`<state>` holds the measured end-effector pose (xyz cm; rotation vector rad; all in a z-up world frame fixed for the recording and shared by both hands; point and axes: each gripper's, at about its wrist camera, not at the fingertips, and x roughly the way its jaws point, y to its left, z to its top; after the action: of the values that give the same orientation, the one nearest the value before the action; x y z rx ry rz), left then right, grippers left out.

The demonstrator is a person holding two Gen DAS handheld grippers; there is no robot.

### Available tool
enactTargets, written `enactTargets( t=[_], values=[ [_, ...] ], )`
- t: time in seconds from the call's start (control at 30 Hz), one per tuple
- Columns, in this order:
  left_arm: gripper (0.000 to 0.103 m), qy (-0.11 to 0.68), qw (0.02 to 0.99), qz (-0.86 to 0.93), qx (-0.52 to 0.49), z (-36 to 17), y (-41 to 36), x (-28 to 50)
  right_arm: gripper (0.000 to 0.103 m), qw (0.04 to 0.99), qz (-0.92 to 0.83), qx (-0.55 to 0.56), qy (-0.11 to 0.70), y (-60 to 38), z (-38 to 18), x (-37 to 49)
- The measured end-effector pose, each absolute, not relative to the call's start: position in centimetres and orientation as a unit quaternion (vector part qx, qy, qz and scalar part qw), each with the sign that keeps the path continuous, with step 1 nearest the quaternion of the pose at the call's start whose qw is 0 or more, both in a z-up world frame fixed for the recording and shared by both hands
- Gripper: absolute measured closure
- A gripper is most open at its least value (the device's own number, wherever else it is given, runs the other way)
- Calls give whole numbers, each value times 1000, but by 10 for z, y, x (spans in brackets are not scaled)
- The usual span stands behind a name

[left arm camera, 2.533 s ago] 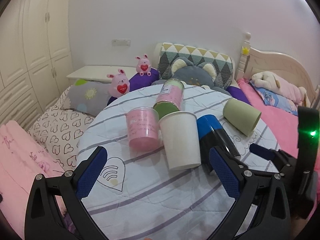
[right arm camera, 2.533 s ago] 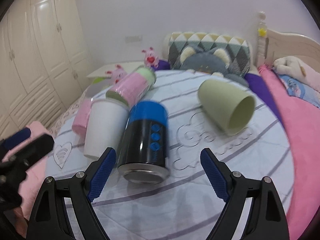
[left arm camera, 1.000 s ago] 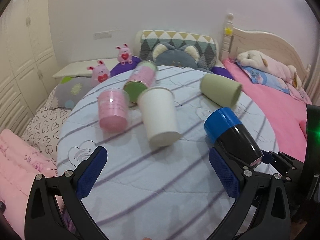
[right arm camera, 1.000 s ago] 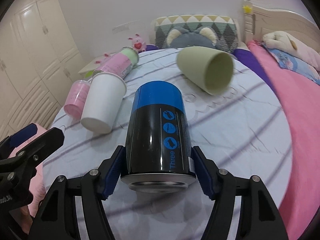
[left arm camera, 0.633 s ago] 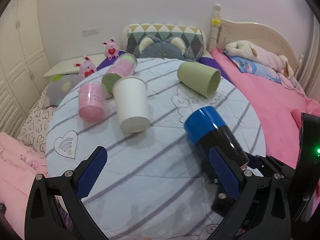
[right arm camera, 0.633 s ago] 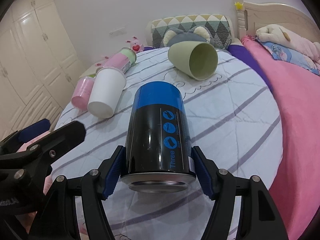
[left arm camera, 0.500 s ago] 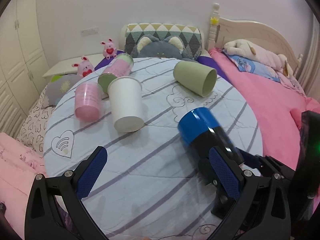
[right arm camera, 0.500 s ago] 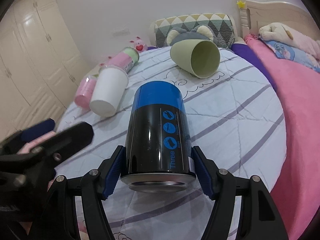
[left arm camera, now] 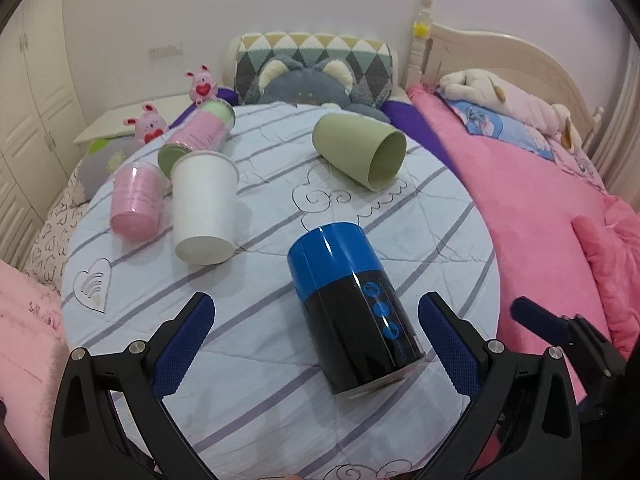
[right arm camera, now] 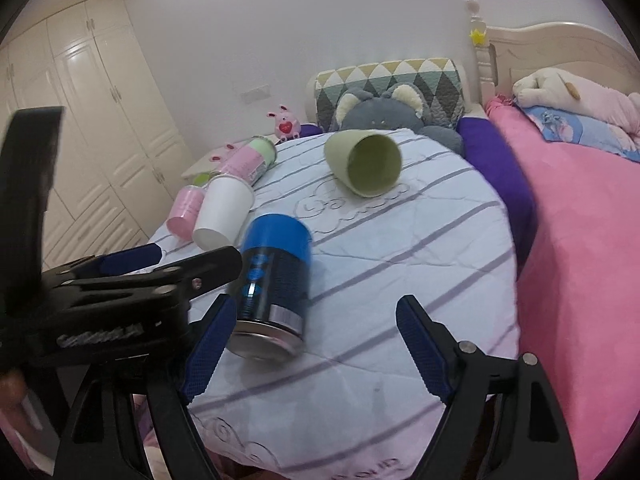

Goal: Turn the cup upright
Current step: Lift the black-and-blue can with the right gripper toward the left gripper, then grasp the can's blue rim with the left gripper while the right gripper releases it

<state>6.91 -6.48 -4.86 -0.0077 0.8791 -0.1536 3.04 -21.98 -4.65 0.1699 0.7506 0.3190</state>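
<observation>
A black cup with a blue end (left arm camera: 352, 308) stands on the round striped table (left arm camera: 256, 380), its blue end up and its metal end down; it also shows in the right wrist view (right arm camera: 272, 288). My left gripper (left arm camera: 316, 340) is open with the cup between its fingers, not touching. My right gripper (right arm camera: 316, 344) is open and empty, the cup just inside its left finger. The left gripper's body (right arm camera: 120, 292) shows at the left of the right wrist view.
A white cup (left arm camera: 204, 208), a pink cup (left arm camera: 136, 200), a pink-and-green can (left arm camera: 200, 132) and a green cup (left arm camera: 360, 152) lie on their sides further back. A pink bed (left arm camera: 540, 208) is at the right. Pillows and plush toys sit behind the table.
My right gripper was shut on the black-and-blue cup and carried it toward the table's front. It has opened and let go; the cup now stands between my left gripper's open fingers.
</observation>
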Motion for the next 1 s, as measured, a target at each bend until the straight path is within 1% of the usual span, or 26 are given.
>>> enactTargets(
  t=[0.2,0.7,0.77,0.83,0.9,1.0],
  values=[
    [0,473,877,-71,-36,-67,-70,95,20,911,164,69,373,-232,-50,35],
    [1,520,852,-55,-28,-95,-84,133,20,893,202,49,399,-231,-74,60],
    [4,524,849,-55,-28,-97,-85,136,20,891,204,47,402,-230,-75,61],
    [15,529,847,-55,-25,-100,-86,137,20,890,208,45,403,-229,-76,61],
    [17,532,845,-60,-23,-102,-87,137,20,890,209,42,403,-229,-77,62],
    [17,528,847,-58,-16,-101,-89,138,20,889,211,43,403,-228,-76,62]
  ],
)
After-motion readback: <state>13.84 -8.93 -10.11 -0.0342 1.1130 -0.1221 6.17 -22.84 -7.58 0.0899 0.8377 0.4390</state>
